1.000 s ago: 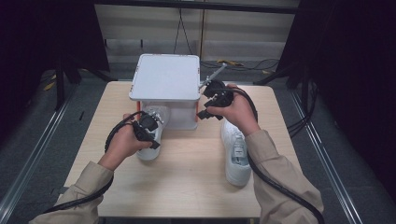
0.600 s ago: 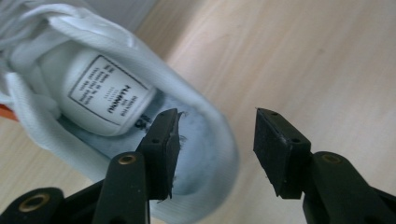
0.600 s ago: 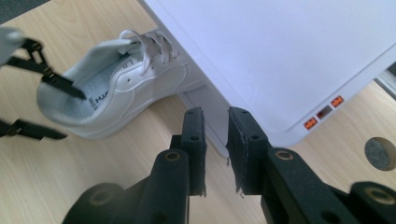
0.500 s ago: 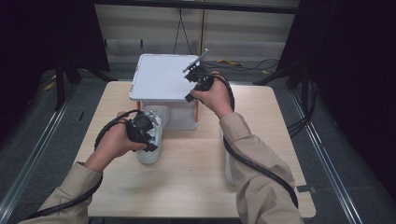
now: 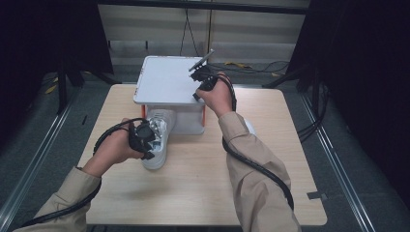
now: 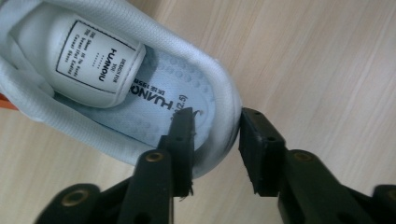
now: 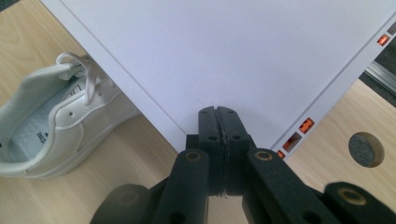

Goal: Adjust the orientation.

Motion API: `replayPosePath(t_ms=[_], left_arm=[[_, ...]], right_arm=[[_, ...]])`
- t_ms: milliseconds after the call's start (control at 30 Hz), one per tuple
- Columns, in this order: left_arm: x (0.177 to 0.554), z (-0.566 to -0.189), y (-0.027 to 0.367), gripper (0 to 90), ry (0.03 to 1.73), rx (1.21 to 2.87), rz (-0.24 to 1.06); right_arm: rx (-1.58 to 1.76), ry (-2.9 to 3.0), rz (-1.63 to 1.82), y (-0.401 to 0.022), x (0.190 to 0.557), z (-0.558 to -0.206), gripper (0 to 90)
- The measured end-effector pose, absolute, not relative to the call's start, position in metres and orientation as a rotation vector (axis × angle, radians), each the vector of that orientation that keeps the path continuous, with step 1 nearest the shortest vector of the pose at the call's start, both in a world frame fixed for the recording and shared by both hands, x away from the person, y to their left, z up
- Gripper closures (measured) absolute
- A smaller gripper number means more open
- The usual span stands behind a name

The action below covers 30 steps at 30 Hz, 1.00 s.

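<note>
From the high view, the left gripper (image 5: 145, 137) sits at the heel of a white shoe (image 5: 159, 140) on the wooden table (image 5: 193, 183), toe tucked under the white box (image 5: 167, 79), so the front end is hidden. The right gripper (image 5: 200, 79) hangs over the box's lid near its right edge; a second shoe is mostly behind that forearm. Left gripper view: the jaws have just been closing and straddle the heel collar, one inside on the dotted insole, one outside, and I can't tell if the pads actually press yet. The lining looks padded, with a printed tongue label. Right gripper view: jaws pressed together, holding nothing, over the smooth, flat lid near its corner.
</note>
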<state>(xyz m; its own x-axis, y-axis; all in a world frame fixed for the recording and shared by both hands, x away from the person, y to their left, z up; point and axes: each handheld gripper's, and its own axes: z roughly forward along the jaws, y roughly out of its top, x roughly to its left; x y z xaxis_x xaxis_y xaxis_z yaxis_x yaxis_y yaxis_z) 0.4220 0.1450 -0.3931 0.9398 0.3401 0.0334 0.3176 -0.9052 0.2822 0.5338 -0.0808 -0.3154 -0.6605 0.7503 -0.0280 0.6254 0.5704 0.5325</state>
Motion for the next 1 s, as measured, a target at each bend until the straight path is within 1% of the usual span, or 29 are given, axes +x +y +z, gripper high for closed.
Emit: replayPosePath(t_ms=[67, 100, 133, 167, 267, 300, 400, 433, 567, 633, 733, 767, 800, 833, 867, 900, 933, 967, 1000], left_arm=[[0.422, -0.392, 0.143, 71.9, 0.486, 2.814, 0.125], [0.423, -0.387, 0.142, 72.4, 0.482, 2.755, 0.155], [0.423, -0.387, 0.142, 72.4, 0.482, 2.755, 0.155], [0.428, -0.377, 0.142, 72.3, 0.512, 2.723, 0.178], [0.435, -0.372, 0.140, 72.1, 0.527, 2.709, 0.172], [0.442, -0.374, 0.136, 72.2, 0.527, 2.735, 0.189], [0.451, -0.380, 0.137, 72.2, 0.546, 2.726, 0.203], [0.457, -0.381, 0.139, 72.3, 0.576, 2.688, 0.171], [0.468, -0.382, 0.141, 72.4, 0.618, 2.670, 0.154], [0.472, -0.382, 0.142, 72.0, 0.633, 2.667, 0.167], [0.472, -0.383, 0.142, 71.5, 0.635, 2.659, 0.171], [0.469, -0.383, 0.142, 70.7, 0.620, 2.654, 0.198], [0.469, -0.383, 0.142, 70.3, 0.620, 2.654, 0.198], [0.465, -0.380, 0.142, 69.0, 0.617, 2.624, 0.238], [0.465, -0.380, 0.142, 65.9, 0.617, 2.624, 0.238], [0.462, -0.376, 0.144, 65.9, 0.619, 2.609, 0.242], [0.455, -0.366, 0.146, 66.3, 0.593, 2.597, 0.276], [0.455, -0.366, 0.146, 69.5, 0.593, 2.597, 0.276], [0.451, -0.361, 0.147, 69.5, 0.591, 2.605, 0.279]], right_arm=[[1.139, 2.552, 0.727, -0.081, 0.534, -0.316, 89.2], [1.135, 2.549, 0.720, -0.080, 0.533, -0.316, 89.3], [1.135, 2.549, 0.720, -0.080, 0.533, -0.316, 89.3], [1.121, 2.549, 0.714, -0.080, 0.532, -0.316, 89.3], [1.124, 2.546, 0.714, -0.080, 0.532, -0.316, 89.3], [1.108, 2.547, 0.719, -0.081, 0.532, -0.317, 89.4], [1.127, 2.543, 0.729, -0.081, 0.532, -0.317, 89.3], [1.128, 2.542, 0.727, -0.081, 0.532, -0.317, 89.4], [1.107, 2.544, 0.703, -0.078, 0.532, -0.316, 89.4], [1.111, 2.543, 0.694, -0.078, 0.532, -0.316, 89.4], [1.114, 2.541, 0.695, -0.077, 0.531, -0.316, 89.4], [1.113, 2.541, 0.695, -0.077, 0.531, -0.316, 89.4], [1.113, 2.541, 0.695, -0.077, 0.531, -0.316, 89.4], [1.115, 2.542, 0.704, -0.078, 0.531, -0.316, 89.4], [1.115, 2.542, 0.704, -0.078, 0.531, -0.316, 89.4], [1.114, 2.541, 0.699, -0.078, 0.531, -0.316, 89.4], [1.113, 2.543, 0.704, -0.078, 0.532, -0.316, 89.3], [1.115, 2.542, 0.696, -0.078, 0.531, -0.316, 89.3], [1.115, 2.542, 0.696, -0.078, 0.531, -0.316, 89.3]])
